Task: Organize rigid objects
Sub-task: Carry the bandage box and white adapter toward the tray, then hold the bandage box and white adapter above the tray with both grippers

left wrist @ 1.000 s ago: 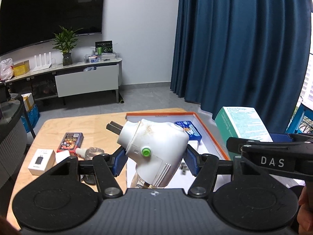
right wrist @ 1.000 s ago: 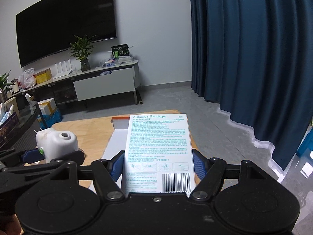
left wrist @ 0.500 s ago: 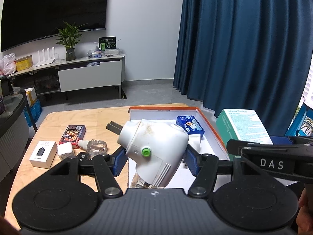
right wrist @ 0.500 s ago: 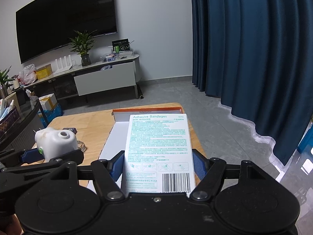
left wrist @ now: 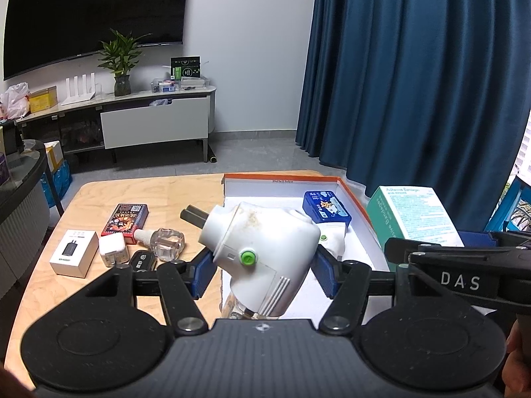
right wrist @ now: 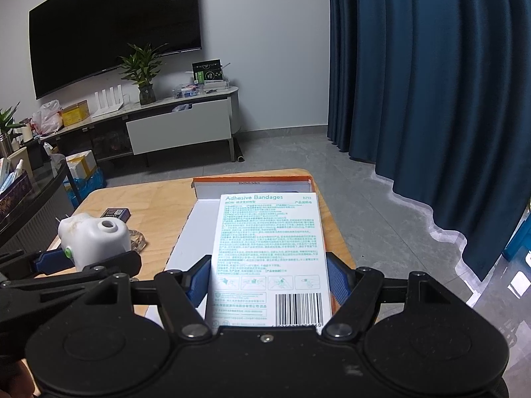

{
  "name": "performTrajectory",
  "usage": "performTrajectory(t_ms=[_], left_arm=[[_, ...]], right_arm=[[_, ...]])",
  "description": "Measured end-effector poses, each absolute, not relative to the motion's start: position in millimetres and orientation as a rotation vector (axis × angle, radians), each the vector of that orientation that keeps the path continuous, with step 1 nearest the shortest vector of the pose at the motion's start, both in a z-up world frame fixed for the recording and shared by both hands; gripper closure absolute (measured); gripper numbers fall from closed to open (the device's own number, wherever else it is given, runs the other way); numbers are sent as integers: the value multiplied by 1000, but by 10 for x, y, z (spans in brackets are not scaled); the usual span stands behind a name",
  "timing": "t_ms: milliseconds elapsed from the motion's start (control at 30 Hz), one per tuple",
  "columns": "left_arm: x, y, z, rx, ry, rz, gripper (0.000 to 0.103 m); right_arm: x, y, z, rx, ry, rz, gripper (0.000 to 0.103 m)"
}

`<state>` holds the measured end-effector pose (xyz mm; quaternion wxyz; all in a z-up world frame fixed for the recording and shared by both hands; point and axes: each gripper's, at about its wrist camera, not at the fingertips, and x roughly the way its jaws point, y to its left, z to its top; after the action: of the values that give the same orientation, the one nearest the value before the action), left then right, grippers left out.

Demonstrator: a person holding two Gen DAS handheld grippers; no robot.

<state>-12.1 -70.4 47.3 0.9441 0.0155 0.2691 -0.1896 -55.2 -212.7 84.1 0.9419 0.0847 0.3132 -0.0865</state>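
Bandage box [right wrist: 270, 258] sits clamped in the right tongs [right wrist: 268, 282] and the white plug-in device [left wrist: 262, 252] in the left tongs [left wrist: 260, 273], both carried above the desk [left wrist: 166, 192] near the orange-edged tray [left wrist: 351, 195], apparently to be put there.

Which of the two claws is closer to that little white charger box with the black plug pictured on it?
Left. The left claw, shut on the white plug-in device, is just right of the charger box; the right claw, holding the bandage box, is farther right.
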Motion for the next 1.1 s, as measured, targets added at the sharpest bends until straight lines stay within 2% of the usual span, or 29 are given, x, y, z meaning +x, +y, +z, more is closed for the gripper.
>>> performTrajectory(t_ms=[1100], left_arm=[[-73, -660, 453, 14, 557, -383, 40]], right_arm=[[-558, -2111, 804, 165, 647, -166, 19]])
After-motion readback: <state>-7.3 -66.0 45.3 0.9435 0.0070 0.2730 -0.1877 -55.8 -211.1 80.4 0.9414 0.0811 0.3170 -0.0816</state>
